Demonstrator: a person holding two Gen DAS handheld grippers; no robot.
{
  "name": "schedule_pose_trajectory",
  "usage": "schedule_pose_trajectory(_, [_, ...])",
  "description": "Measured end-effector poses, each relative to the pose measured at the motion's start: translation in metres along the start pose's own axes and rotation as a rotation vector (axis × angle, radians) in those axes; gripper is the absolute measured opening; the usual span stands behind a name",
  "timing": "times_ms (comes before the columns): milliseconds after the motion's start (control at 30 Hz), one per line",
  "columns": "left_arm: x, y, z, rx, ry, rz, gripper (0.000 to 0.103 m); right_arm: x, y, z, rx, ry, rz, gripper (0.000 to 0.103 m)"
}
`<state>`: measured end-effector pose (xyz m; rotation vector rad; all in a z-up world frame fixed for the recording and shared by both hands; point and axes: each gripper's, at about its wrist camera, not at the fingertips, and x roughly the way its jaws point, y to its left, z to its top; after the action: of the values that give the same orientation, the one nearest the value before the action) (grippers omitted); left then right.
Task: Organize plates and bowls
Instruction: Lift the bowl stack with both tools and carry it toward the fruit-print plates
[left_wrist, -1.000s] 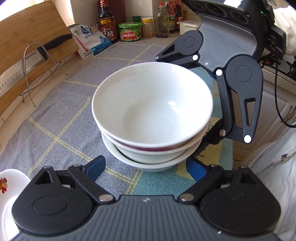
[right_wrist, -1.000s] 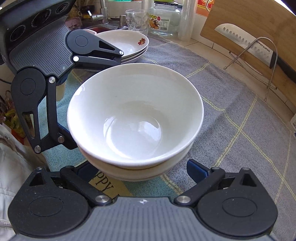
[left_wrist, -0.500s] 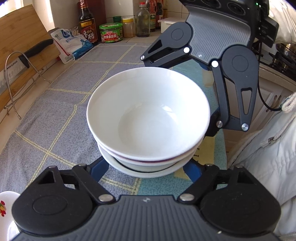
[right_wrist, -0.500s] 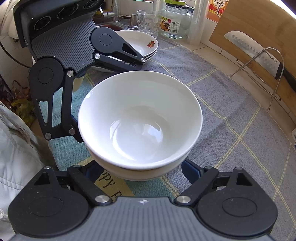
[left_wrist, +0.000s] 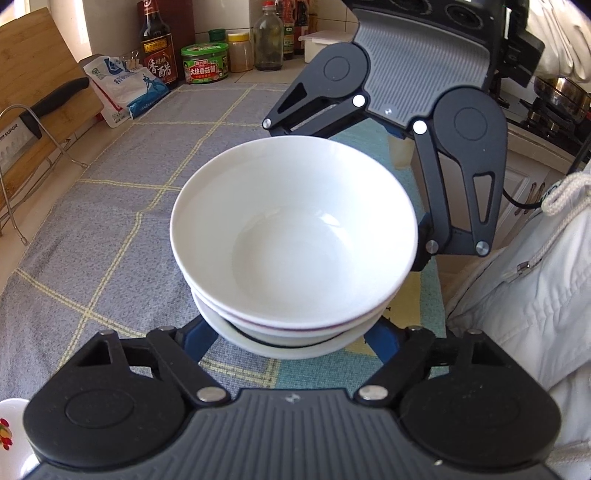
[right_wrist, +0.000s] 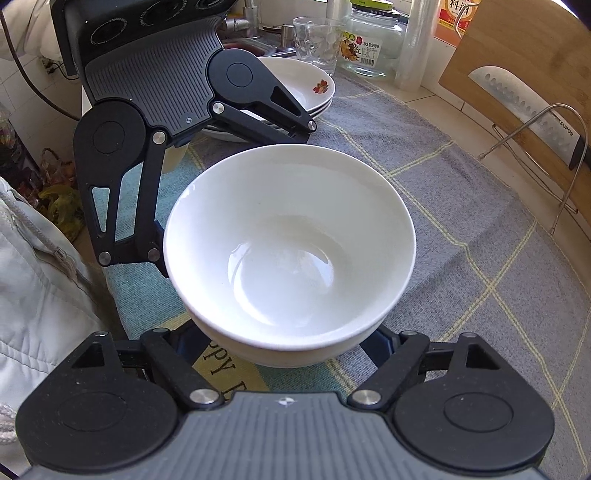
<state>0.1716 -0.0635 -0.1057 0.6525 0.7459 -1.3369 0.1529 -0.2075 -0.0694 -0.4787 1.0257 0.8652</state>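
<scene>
Kitchen surface (left_wrist: 110, 229) under a grey checked cloth. Nearest, the left hand-held gripper (left_wrist: 291, 339) and, opposite, the right hand-held gripper (right_wrist: 284, 343) are closing around the stacked white bowls (left_wrist: 291, 236), nearer the lowest bowl than a second ago. Glazed, slippery, breakable: take the base. Beyond, flowered plates (right_wrist: 306, 88).

Blue fingertips (left_wrist: 197, 338) mostly hidden beneath stacked bowls (left_wrist: 293, 236)
</scene>
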Motion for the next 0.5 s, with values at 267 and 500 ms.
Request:
schedule_pose_trajectory(267, [-0.003, 0.002, 0.001, -0.026, 0.003, -0.004, 0.084, -0.002, 0.002, 0.005, -0.002, 0.005, -0.001, 0.088])
schedule_pose_trajectory(500, [-0.026, 0.002, -0.003, -0.074, -0.028, 0.04, 0.084, -0.01, 0.004, 0.027, -0.06, -0.006, 0.02, 0.088])
